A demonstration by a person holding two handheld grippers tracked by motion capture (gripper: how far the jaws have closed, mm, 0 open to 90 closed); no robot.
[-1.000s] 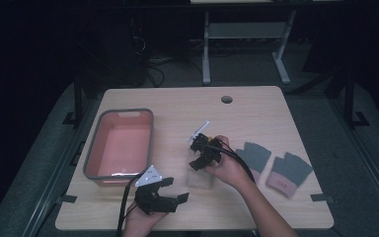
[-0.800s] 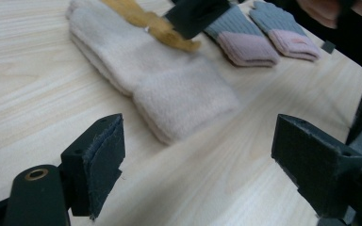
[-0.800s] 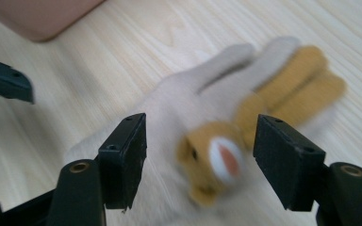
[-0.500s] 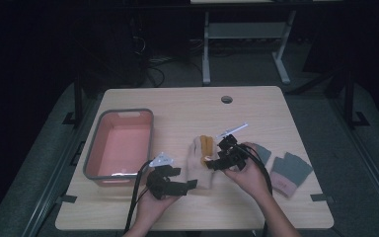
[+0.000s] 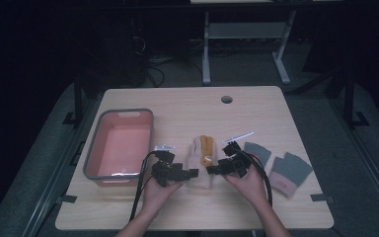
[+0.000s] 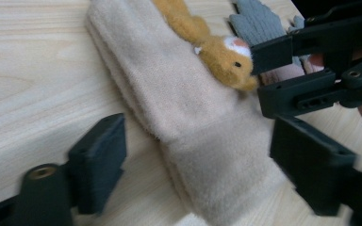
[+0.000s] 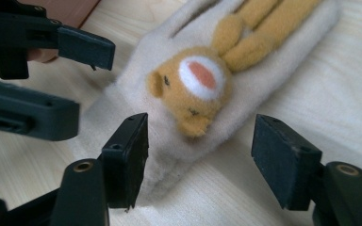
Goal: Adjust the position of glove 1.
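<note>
Cream mitten (image 5: 200, 162) with an orange plush animal (image 5: 206, 149) on its back lies flat on the surface (image 5: 187, 106), directly between the two grippers.

Change since half a second ago: both grippers have closed in on the mitten's cuff end from opposite sides. A second ago the right gripper was over the mitten and the left sat further back and to the outside; now they face each other across it.

Left gripper (image 5: 186, 173): jaws wide, nothing held. In the left gripper view the cuff runs between and just ahead of its jaws. Right gripper (image 5: 215, 169): jaws wide, nothing held. In the right gripper view the plush head sits just ahead, between its jaws.

Reading: a two-sided pick of the mitten looks imminent; neither gripper has a grip yet.

Beyond the right gripper's outer side: two grey gloves (image 5: 290, 172). Beyond the left gripper's outer side: pink bin (image 5: 97, 148), nothing visible inside, the likely destination.
</note>
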